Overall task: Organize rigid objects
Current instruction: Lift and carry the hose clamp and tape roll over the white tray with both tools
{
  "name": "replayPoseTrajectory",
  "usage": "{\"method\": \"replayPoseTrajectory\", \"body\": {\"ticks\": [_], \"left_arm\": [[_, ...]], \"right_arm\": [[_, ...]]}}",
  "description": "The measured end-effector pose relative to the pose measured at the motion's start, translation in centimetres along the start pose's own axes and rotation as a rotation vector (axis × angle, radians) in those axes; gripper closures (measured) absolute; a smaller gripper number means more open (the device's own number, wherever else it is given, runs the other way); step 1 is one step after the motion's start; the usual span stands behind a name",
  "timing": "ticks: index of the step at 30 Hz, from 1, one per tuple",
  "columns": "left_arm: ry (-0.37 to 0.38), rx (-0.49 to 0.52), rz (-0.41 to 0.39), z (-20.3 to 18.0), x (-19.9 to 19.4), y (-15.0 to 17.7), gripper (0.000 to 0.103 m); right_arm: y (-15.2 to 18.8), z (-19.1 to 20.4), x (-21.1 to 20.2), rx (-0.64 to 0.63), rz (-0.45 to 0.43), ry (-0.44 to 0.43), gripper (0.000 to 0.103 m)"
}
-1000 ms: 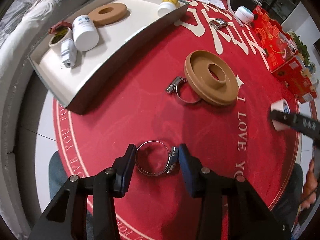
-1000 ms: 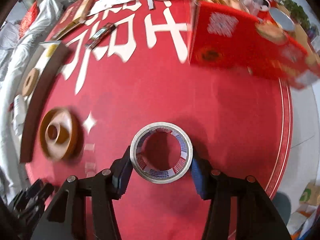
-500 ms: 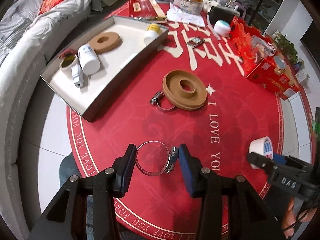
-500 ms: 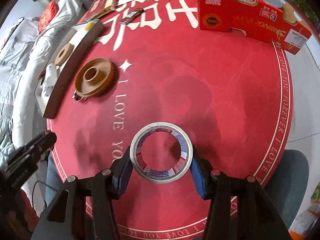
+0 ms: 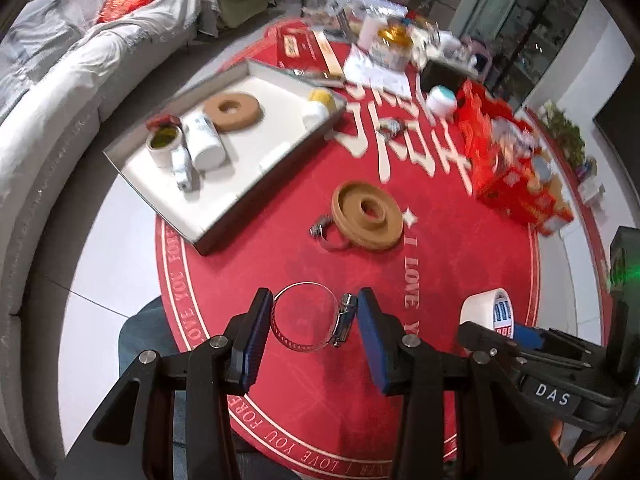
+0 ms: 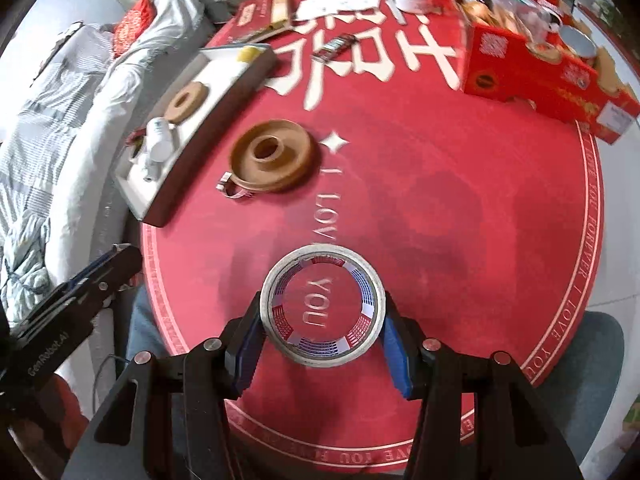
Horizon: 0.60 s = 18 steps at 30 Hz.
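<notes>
Table [image 5: 280, 264] with red round cloth lies below both claws. White tray [image 5: 224, 216] sits ahead and to the left of the left claw [image 5: 316, 316], holding a tan ring, a white bottle and small tubs; its long side runs diagonally away. Left claw is nearer the tray, so I judge it goes first. Tan disc [image 5: 368, 216] sits between claw and tray, with a second clamp [image 5: 324, 236] touching its near edge. Right claw [image 6: 323, 312] pinches a tape roll [image 6: 323, 308] by its outer rim, hole facing the camera. Left claw pinches a hose clamp [image 5: 308, 316], screw housing against the right pad. Far table clutter is blurred, unreadable. Tray's near wall hides part of its floor from the right wrist view.
</notes>
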<state>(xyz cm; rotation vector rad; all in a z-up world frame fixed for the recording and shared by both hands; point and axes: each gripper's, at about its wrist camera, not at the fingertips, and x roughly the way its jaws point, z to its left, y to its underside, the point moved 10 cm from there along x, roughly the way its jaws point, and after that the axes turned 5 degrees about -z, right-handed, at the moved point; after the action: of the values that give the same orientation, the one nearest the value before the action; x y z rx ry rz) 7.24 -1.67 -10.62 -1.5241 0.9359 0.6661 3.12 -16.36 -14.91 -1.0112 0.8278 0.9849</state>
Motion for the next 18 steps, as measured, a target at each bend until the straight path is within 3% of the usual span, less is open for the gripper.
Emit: {"method": "replayPoseTrajectory", "body": {"ticks": [6, 10, 14, 18], "left_arm": [[0.028, -0.059, -0.107, 0.6, -3.4, -5.3, 0.057], [0.041, -0.091, -0.217, 1.2, -7.2, -11.0, 0.057], [0.012, -0.115, -0.367, 2.7, -12.0, -17.1, 0.056], [-0.039, -0.134, -0.447, 4.6, -14.0, -20.9, 0.056]], "right_arm": [[-4.3, 3.8, -2.6, -0.067, -0.086, -0.026, 0.049], [-8.2, 7.2, -5.2, -0.117, -0.161, -0.062, 0.049], [-13.2, 11.4, -9.0, -0.168, -0.259, -0.108, 0.049], [-17.3, 14.1, -11.5, -0.192, -0.332, -0.132, 0.049]]}}
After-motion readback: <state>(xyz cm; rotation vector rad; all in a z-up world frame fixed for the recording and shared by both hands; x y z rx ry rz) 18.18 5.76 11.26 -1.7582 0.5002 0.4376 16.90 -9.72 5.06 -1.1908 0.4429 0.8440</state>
